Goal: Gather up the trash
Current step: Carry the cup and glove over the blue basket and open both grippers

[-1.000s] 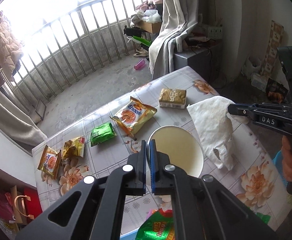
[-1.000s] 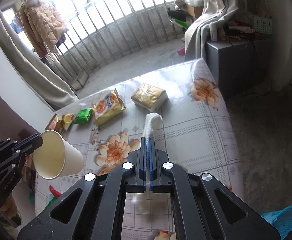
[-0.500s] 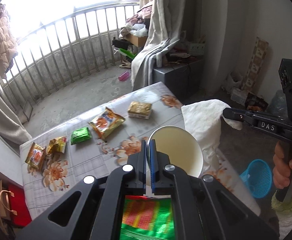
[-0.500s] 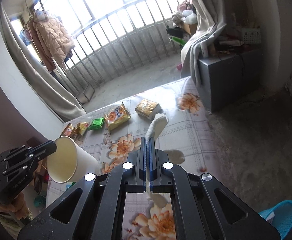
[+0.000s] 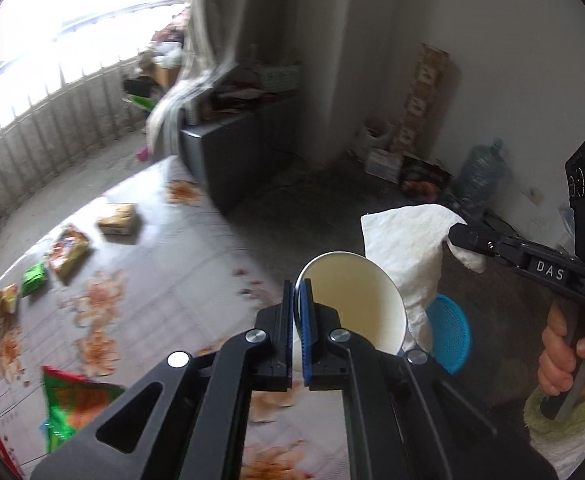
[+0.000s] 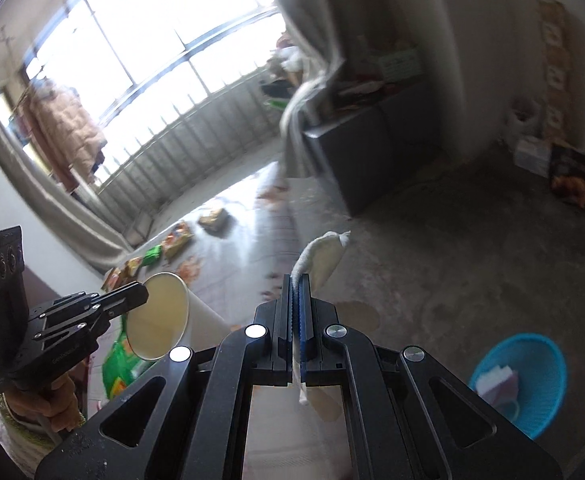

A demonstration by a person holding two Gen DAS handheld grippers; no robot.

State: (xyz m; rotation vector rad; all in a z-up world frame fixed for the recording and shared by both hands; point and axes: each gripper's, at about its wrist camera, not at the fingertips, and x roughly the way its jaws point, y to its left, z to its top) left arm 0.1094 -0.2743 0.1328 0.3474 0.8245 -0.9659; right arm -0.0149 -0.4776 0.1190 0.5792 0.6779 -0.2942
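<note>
My left gripper (image 5: 300, 292) is shut on the rim of a white paper cup (image 5: 352, 300), held in the air past the table's right edge; it also shows in the right wrist view (image 6: 158, 316). My right gripper (image 6: 299, 284) is shut on a white paper napkin (image 6: 320, 256), which hangs in the left wrist view (image 5: 408, 248) just right of the cup. A blue mesh trash basket (image 6: 528, 376) stands on the floor below right, with some paper in it; it shows behind the cup in the left wrist view (image 5: 450, 332).
The floral table (image 5: 152, 280) holds several snack wrappers: a gold pack (image 5: 118, 220), an orange pack (image 5: 68, 252), a small green one (image 5: 34, 278) and a large green bag (image 5: 72, 404) near the front. A grey cabinet (image 5: 236, 152) and a water bottle (image 5: 478, 178) stand on the concrete floor.
Both grippers have swung right and away from the table, carrying the cup and napkin over the floor. The blue basket has come closer in both views.
</note>
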